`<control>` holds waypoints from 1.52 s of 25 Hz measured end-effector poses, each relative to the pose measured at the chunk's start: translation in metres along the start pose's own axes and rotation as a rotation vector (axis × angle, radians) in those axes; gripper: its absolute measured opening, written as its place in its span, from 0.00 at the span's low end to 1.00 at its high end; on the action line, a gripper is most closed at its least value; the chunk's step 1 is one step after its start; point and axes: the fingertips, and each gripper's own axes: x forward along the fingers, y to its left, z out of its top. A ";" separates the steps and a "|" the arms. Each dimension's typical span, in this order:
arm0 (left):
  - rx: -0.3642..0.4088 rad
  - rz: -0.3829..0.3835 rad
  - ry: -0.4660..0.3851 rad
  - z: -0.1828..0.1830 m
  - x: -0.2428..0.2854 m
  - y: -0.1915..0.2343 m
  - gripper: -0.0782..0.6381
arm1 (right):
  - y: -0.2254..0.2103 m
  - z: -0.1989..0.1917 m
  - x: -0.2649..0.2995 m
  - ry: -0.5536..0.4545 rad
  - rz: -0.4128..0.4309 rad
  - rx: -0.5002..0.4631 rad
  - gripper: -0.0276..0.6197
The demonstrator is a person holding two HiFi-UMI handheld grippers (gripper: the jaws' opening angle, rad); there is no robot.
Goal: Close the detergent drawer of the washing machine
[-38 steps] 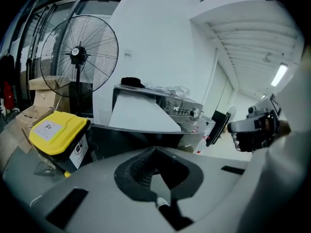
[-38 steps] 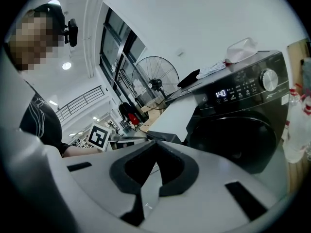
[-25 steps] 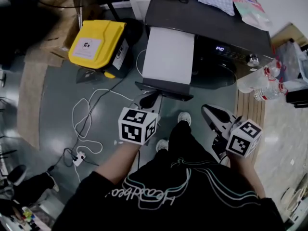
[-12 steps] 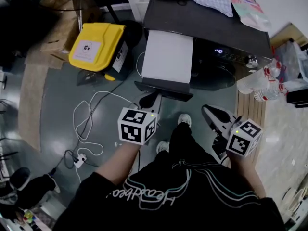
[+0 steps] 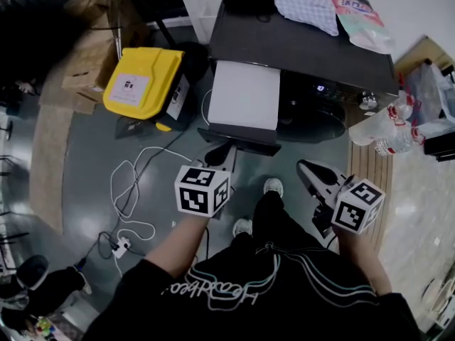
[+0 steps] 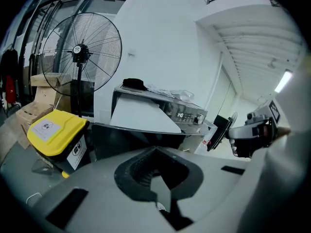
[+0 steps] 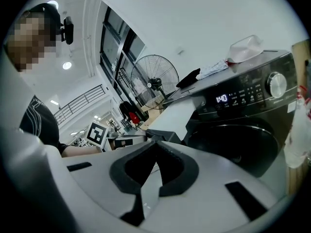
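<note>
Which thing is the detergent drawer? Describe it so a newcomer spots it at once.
Find the dark washing machine at the top of the head view. The detergent drawer juts from its front toward the person, beside the lit display. It alone is a white slab with a dark front lip.

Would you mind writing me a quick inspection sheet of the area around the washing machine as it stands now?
Surface: grey floor; the person stands on it facing the washing machine.
Job's things: detergent drawer pulled out towards the person, not yet closed.
Clutter: yellow bin left of the machine; checked cloth and pouch on its top; plastic bottles at its right.
Grippers: left hand-held gripper jaws together, empty, close to the drawer's front; right hand-held gripper jaws together, empty.
Cables: white cable looped on the floor at the person's left.
Surroundings: standing fan, cardboard boxes.
</note>
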 end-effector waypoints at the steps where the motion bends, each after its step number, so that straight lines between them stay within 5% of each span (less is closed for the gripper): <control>1: 0.000 0.002 0.000 0.001 0.001 0.001 0.14 | -0.001 0.001 0.000 -0.002 -0.002 0.002 0.08; 38: -0.016 0.051 -0.016 0.050 0.055 0.022 0.14 | -0.063 0.039 0.013 -0.008 -0.034 0.035 0.08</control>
